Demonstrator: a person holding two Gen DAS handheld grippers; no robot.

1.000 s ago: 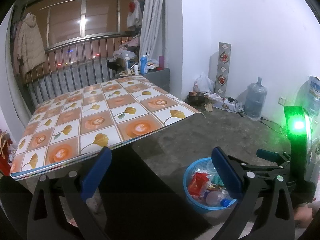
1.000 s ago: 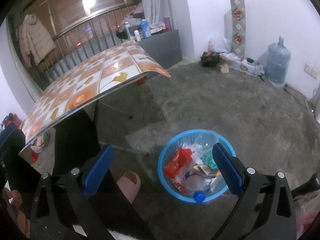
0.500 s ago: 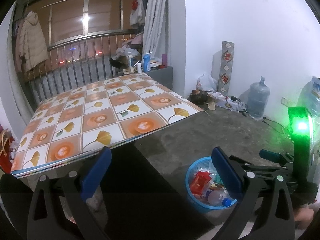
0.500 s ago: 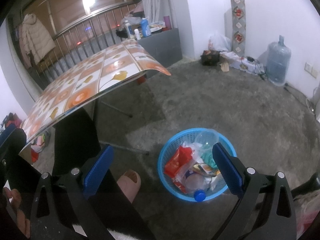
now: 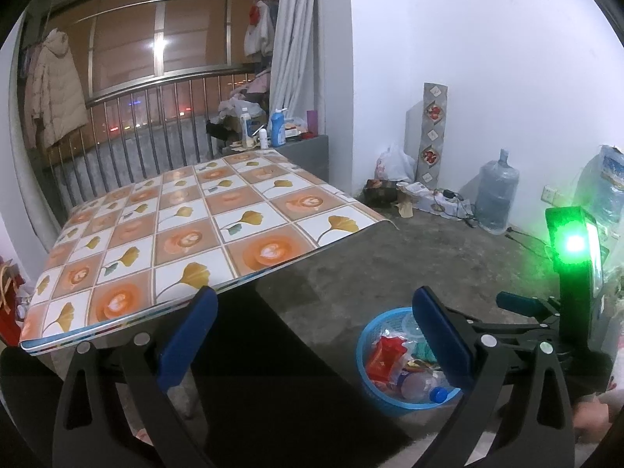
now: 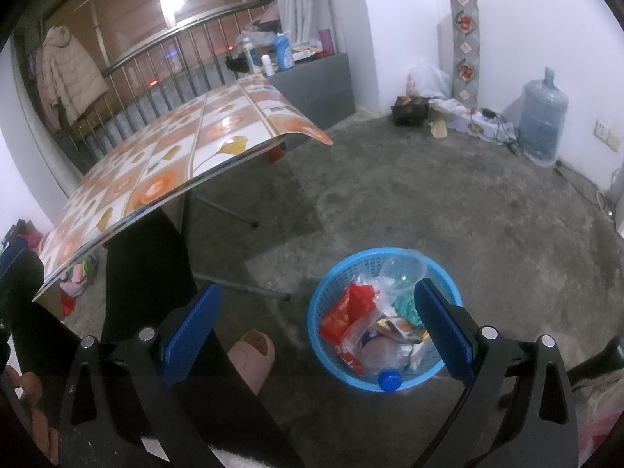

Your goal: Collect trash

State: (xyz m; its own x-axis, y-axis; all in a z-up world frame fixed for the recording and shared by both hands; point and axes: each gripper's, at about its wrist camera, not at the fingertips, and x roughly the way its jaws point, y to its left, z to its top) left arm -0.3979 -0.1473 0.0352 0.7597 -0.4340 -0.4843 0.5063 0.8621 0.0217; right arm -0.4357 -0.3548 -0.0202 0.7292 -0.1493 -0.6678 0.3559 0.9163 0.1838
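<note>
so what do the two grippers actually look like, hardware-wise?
Both look identical: the left gripper and right gripper each have two black triangular-cutout finger frames with silver pivot bolts, tipped with flat blue pads. No cables show. In the left wrist view, the right unit carries a black upright block with a lit green light and a teal lever. Bare fingers show; no sleeve is discernible.

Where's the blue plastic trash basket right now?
The blue plastic trash basket sits on the grey concrete floor, right of the tiled-pattern table, beneath the open right claw.
</note>
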